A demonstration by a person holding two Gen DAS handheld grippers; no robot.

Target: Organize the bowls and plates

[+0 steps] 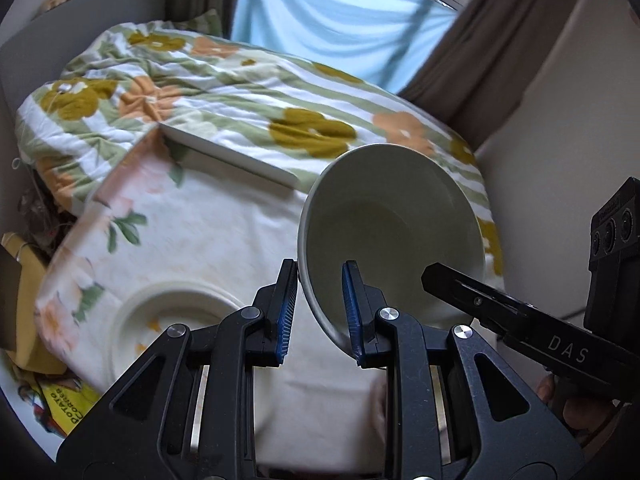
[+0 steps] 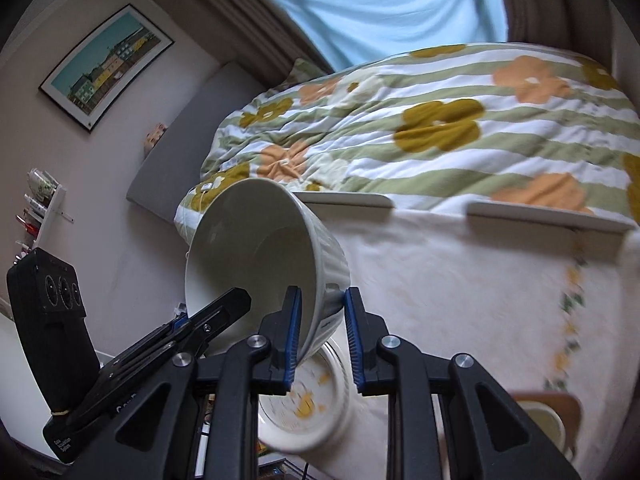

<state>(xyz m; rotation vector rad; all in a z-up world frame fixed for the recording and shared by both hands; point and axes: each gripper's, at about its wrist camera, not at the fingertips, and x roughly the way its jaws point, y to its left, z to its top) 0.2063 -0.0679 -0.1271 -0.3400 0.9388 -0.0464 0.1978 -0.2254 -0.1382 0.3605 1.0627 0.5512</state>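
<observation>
A white ribbed bowl (image 1: pixel 394 224) (image 2: pixel 260 256) is held tilted in the air above the cloth-covered table (image 1: pixel 224 232). My left gripper (image 1: pixel 320 312) has its fingers around the bowl's rim, one finger inside and one outside. My right gripper (image 2: pixel 322 332) clamps the opposite rim the same way; it shows in the left wrist view (image 1: pixel 500 308) at the right. A white dish with yellow flower print (image 1: pixel 168 320) (image 2: pixel 308 404) sits on the table below the bowl.
A bed with a striped flowered quilt (image 1: pixel 248 104) (image 2: pixel 440 128) lies behind the table. A brown tray with a cup (image 2: pixel 548 420) sits at the table's right. A yellow packet (image 1: pixel 64 400) lies low left. A wall rises at the right.
</observation>
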